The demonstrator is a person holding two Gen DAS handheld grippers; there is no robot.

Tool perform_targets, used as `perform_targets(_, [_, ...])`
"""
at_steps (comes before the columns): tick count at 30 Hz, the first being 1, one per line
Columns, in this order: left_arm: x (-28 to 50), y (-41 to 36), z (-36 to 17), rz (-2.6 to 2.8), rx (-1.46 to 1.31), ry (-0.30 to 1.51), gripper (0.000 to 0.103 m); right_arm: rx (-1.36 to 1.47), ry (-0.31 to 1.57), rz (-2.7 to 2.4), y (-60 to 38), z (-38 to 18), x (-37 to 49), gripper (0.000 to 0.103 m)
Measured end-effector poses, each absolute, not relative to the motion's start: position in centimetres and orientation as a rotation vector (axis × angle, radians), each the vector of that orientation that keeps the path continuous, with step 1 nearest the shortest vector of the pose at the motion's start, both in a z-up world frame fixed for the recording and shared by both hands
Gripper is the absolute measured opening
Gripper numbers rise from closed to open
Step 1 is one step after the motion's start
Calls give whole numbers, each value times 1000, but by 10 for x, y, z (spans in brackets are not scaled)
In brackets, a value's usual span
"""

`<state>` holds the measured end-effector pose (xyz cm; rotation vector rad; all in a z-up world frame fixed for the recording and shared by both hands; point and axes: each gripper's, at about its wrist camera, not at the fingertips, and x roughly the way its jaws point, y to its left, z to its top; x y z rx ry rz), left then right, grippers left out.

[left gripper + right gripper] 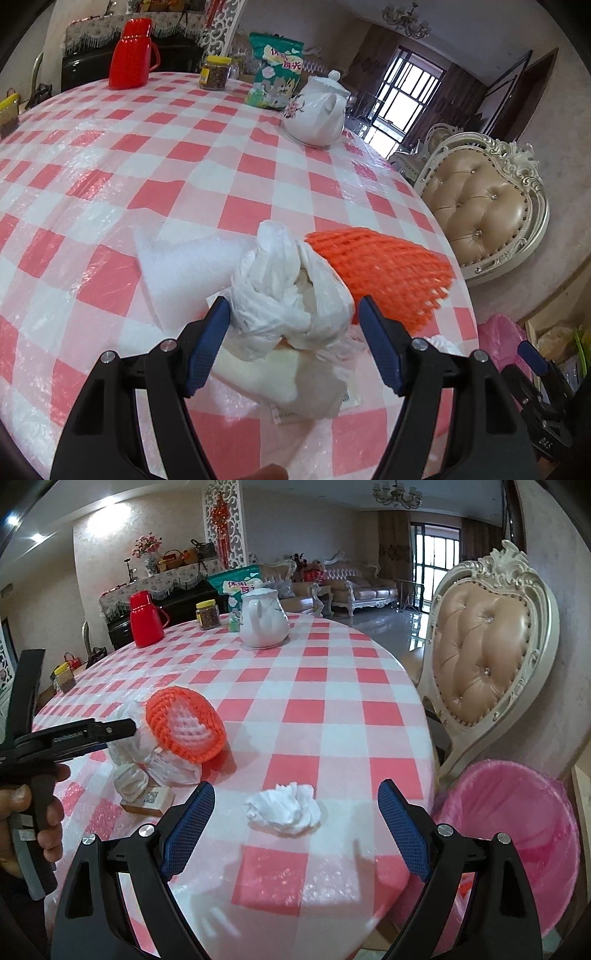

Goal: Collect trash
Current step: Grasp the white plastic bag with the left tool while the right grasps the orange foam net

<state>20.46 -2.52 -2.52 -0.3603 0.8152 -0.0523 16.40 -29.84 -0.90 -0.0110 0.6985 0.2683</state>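
A crumpled white plastic bag [288,288] lies on the checked table between the blue pads of my left gripper [293,302], which stands open; the left pad brushes it and the right pad stays just clear. An orange foam net [384,269] leans against the bag's right side. Under the bag sit a small labelled box [147,799] and a white foam sheet [181,269]. My right gripper [295,786] is open, with a crumpled white tissue [282,808] on the cloth between its fingertips, untouched. In the right wrist view the left gripper [118,729] reaches the bag [133,746] from the left.
A pink-lined waste bin [517,830] stands on the floor beside the table's right edge, below a padded chair [484,650]. At the far side of the table [332,686] stand a white teapot [264,622], a red flask [146,618], a jar [207,614] and a green snack bag [275,75].
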Motion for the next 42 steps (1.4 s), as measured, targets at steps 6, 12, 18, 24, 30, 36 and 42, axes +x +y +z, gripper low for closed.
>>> perform_targets(6, [213,-23,-34,-52,-349,836,59,-16,700,305,-285,-5,175,84])
perform_targets(12, [214,-19,-37,-66,-360,834,51,-36,690,349,-264,-1,186,84])
perform_targets(18, [212,-14,-39,-93,-396,829,47,-69,689,414,-229,1,200,84])
perform_targets(24, [211,-10,-40,-114,-431,829,45,-94,708,441,-203,-5,217,84])
perform_targets(30, [209,-7,-38,-124,-449,823,44,-141,729,461,-183,-13,233,84])
perform_targets(36, [207,-2,-35,-138,-478,811,42,-156,753,484,-177,-20,246,84])
perform_targets(42, [206,-3,-33,-151,-484,807,42,-192,778,494,-169,-28,250,79])
